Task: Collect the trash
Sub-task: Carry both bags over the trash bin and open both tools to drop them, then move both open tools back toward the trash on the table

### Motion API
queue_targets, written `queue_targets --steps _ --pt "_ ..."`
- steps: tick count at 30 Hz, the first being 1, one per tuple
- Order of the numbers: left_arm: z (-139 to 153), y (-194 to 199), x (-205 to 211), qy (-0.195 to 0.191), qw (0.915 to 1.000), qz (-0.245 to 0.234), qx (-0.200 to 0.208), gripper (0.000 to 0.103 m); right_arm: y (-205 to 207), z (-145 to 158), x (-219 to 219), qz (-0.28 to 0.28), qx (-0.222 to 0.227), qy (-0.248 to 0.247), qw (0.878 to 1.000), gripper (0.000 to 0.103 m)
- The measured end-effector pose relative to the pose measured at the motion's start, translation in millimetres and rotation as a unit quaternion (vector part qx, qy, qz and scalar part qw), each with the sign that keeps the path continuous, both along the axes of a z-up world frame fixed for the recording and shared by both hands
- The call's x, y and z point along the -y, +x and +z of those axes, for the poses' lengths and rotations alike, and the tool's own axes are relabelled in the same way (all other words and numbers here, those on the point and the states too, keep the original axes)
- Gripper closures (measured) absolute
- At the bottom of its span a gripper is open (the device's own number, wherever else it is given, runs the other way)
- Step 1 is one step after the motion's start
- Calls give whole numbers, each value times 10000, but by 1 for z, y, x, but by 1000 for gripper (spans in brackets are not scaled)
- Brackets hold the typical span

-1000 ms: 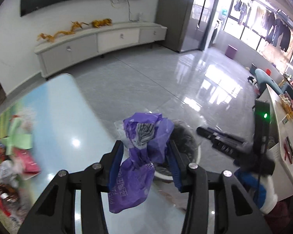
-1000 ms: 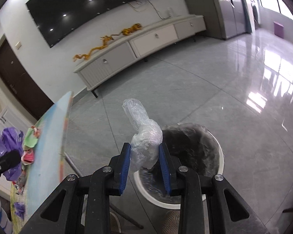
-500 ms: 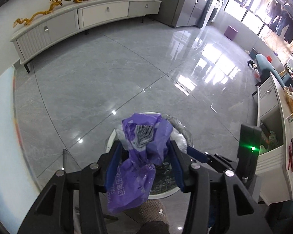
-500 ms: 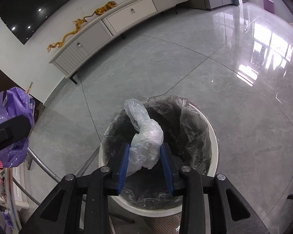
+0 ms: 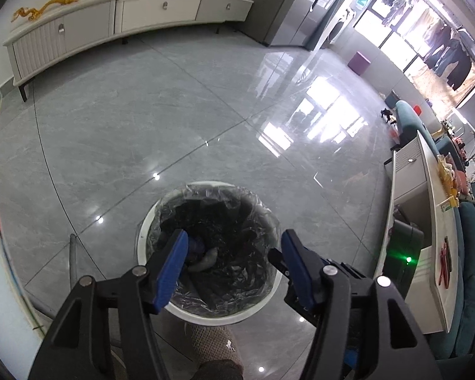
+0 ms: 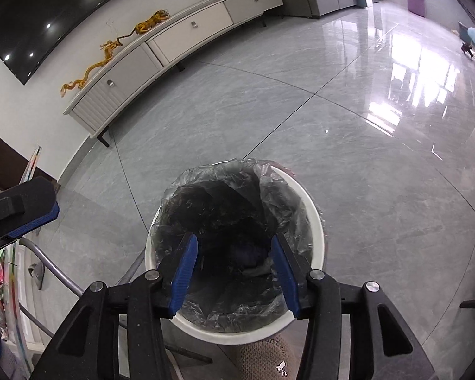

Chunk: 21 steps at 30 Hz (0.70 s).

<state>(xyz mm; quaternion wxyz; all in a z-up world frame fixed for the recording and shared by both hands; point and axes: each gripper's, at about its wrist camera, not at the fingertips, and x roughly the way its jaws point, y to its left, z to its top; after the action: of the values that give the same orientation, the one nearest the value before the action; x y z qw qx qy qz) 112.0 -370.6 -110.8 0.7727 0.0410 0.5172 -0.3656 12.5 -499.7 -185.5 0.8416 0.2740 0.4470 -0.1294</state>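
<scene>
Since half a second ago we have let go of both bags: left gripper (image 5: 232,251) and right gripper (image 6: 234,255) jaws are spread, empty, above the bin (image 5: 148,218). Bagged trash (image 5: 202,261) lies inside the black liner (image 6: 288,218).
</scene>
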Motion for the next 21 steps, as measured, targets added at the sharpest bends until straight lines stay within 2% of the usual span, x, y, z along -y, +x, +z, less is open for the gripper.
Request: queue_targets --steps 4,9,14,21 --pt "31 -11 -23 -281 9980 190 531 43 -12 18 0 -136 114 -146 9997 57" --pt "70 -30 -47 -720 9935 261 841 43 -24 61 -10 -198 452 -437 9978 57" --pt "97 -51 -75 -789 9913 138 1048 43 -36 107 -27 -152 894 -741 9931 57" --pt "125 -75 -144 -830 9836 432 1545 43 -49 164 -65 101 1463 -1059 9835 55"
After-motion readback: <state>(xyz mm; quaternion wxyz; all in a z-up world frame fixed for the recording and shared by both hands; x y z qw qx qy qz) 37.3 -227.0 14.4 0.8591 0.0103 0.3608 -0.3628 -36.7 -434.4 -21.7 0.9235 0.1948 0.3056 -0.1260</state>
